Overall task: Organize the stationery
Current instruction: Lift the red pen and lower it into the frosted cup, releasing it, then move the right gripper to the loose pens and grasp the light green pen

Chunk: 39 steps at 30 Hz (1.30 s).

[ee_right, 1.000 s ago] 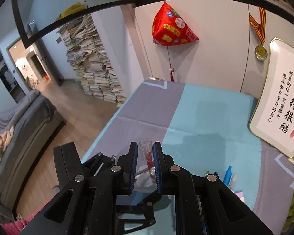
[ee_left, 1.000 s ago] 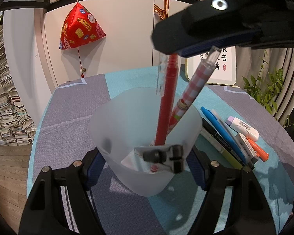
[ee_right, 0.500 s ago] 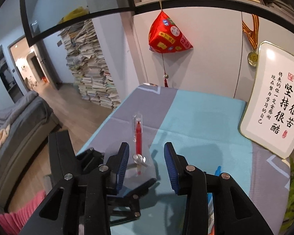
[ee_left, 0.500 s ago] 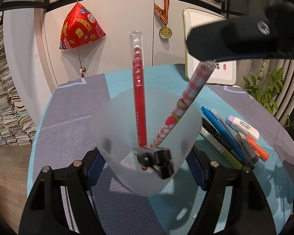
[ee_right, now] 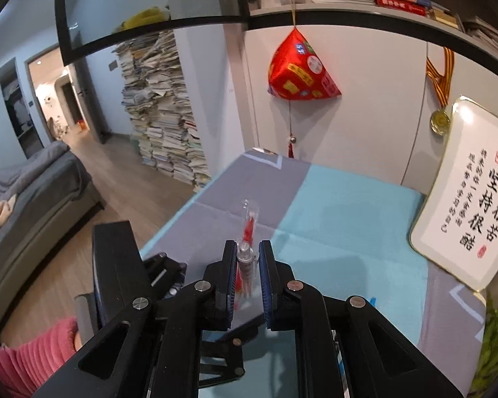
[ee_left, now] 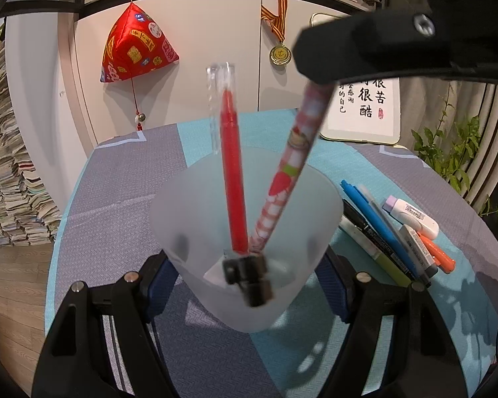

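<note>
My left gripper (ee_left: 245, 287) is shut on a frosted plastic cup (ee_left: 189, 232), its blue pads pressed to the cup's two sides. Inside the cup stand a red pen (ee_left: 232, 172) in a clear sleeve, a pink checked pen (ee_left: 292, 165) that leans right, and a black binder clip (ee_left: 249, 275) at the bottom. My right gripper (ee_right: 246, 248) is shut on the checked pen's top end (ee_right: 245, 262). Just beyond its pads the red pen (ee_right: 250, 224) stands free. In the left wrist view the right gripper (ee_left: 365, 49) covers the checked pen's top.
Several pens and markers (ee_left: 385, 232) lie side by side on the cloth to the cup's right. A framed calligraphy board (ee_right: 464, 205) leans on the wall at the back right, with a plant (ee_left: 448, 156) beside it. The table's left edge (ee_right: 182, 212) drops to the floor.
The right gripper opened and let go of the red pen, which now stands in the cup. It then shifted to the checked pen and shut on its top. The left gripper kept still.
</note>
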Tool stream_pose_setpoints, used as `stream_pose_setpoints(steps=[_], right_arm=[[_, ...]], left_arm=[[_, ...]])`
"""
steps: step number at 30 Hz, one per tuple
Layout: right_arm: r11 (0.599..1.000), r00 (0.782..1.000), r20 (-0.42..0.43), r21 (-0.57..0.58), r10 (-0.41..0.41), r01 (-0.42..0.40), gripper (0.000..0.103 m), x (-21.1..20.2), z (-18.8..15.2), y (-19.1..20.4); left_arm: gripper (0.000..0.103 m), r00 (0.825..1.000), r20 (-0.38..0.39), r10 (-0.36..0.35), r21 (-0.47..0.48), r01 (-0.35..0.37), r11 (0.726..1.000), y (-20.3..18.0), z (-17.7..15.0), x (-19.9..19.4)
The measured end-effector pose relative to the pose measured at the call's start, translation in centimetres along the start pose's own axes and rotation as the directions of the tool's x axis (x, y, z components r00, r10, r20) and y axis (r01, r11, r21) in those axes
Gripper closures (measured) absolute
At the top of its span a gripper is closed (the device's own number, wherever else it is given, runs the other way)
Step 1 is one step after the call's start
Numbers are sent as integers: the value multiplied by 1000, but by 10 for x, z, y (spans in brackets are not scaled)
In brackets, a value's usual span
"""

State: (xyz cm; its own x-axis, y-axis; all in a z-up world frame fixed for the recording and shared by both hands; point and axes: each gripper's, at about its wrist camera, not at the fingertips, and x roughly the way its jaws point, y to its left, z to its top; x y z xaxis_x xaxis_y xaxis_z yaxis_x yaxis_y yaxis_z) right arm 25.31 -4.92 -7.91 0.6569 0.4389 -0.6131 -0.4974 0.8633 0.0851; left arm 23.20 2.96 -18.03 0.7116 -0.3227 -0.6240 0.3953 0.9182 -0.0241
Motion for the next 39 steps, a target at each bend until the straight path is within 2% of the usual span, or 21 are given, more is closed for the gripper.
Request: stream_pose_setpoints(steps=[3,6,12,14,17,19,22,25,36,39], right_arm=[[999,999,-33,28,18,-17,89,8,3,-6],[992,996,-66,114,58,-50,89,13,0,-20],[969,993,-60,234,100,-83,84,3,-11,-45],[963,994,-42,257,98,-84,75,-5,-15,-53],[958,999,-25,285,30,-21,75,-14,-25,-68],[955,999,-41,296,18,-5,75,-14,-31,-77],[959,991,-124,272,-43,76,75,0,-45,-85],[964,975,-208,230,-84,132,75,22,-60,-85],[977,951,-272,112,-147,183,75,63,-72,-78],[973,941,-298,113,-159,200,75,70,-74,-80]], left_arm=[[28,1000,-5,-5,-10,5,1000,1,0,0],[28,1000,-5,2,0,-2,1000,-1,0,0],[28,1000,-6,1,0,-1,1000,0,1,1],[28,1000,-6,2,1,-2,1000,0,1,1],[28,1000,-7,1,-1,-1,1000,1,2,1],[28,1000,-7,2,0,-2,1000,0,2,1],[28,1000,-8,2,0,-2,1000,0,2,1],[28,1000,-8,4,2,-4,1000,1,2,2],[28,1000,-10,4,2,-4,1000,2,2,2],[28,1000,-9,4,2,-4,1000,2,2,2]])
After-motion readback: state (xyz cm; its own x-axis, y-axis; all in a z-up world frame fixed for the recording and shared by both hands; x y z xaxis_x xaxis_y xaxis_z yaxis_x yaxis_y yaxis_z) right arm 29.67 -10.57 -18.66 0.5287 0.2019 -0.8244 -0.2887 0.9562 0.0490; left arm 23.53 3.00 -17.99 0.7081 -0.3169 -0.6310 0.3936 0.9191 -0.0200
